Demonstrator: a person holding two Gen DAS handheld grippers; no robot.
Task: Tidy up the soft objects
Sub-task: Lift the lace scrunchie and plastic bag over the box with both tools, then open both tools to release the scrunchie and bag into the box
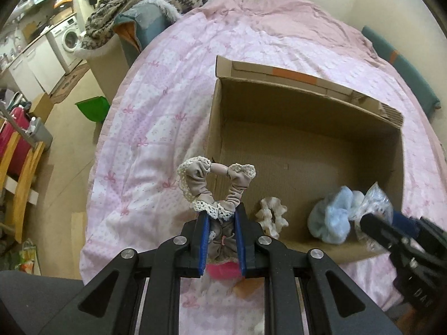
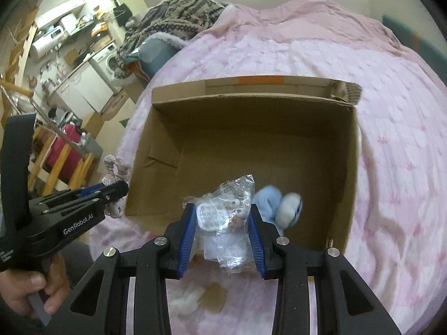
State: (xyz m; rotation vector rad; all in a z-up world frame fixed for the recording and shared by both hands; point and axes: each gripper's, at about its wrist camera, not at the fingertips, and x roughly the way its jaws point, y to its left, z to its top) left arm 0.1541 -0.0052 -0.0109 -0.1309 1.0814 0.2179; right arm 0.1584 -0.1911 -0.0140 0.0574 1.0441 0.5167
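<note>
My left gripper (image 1: 221,217) has its fingers (image 1: 203,240) closed onto a grey scrunchie (image 1: 216,187) with cream lace trim. The scrunchie's loop stands up past the fingertips, just over the near left corner of the box (image 1: 307,150), partly outside its left wall. From my right wrist view I see the same gripper (image 2: 116,192) low on the left, beside the box's left wall, with the scrunchie (image 2: 116,169) bunched at its tip and a hand (image 2: 33,287) on the grip.

My right gripper (image 2: 222,215) has its fingers (image 2: 188,229) part way closed on a clear bag (image 2: 226,223) with small white items inside; the crinkled plastic fills the gap and sticks out above the fingertips. It sits over the near edge of the box (image 2: 251,139). In the left wrist view that gripper (image 1: 371,224) comes in from the right with the bag (image 1: 373,203) at its tip.

Inside the box, by the near wall, lie a cream scrunchie (image 1: 272,216) and a light blue fluffy thing (image 1: 332,217); the blue one (image 2: 276,203) sits just right of the bag, touching it or nearly so. The rest of the box floor is bare cardboard.

The box rests on a pink bed (image 1: 156,111). Something pink (image 1: 223,269) lies on the bed under my left fingers; I cannot tell what it is. A white tuft (image 2: 187,298) and a cardboard scrap (image 2: 215,296) lie on the bed below my right gripper.
</note>
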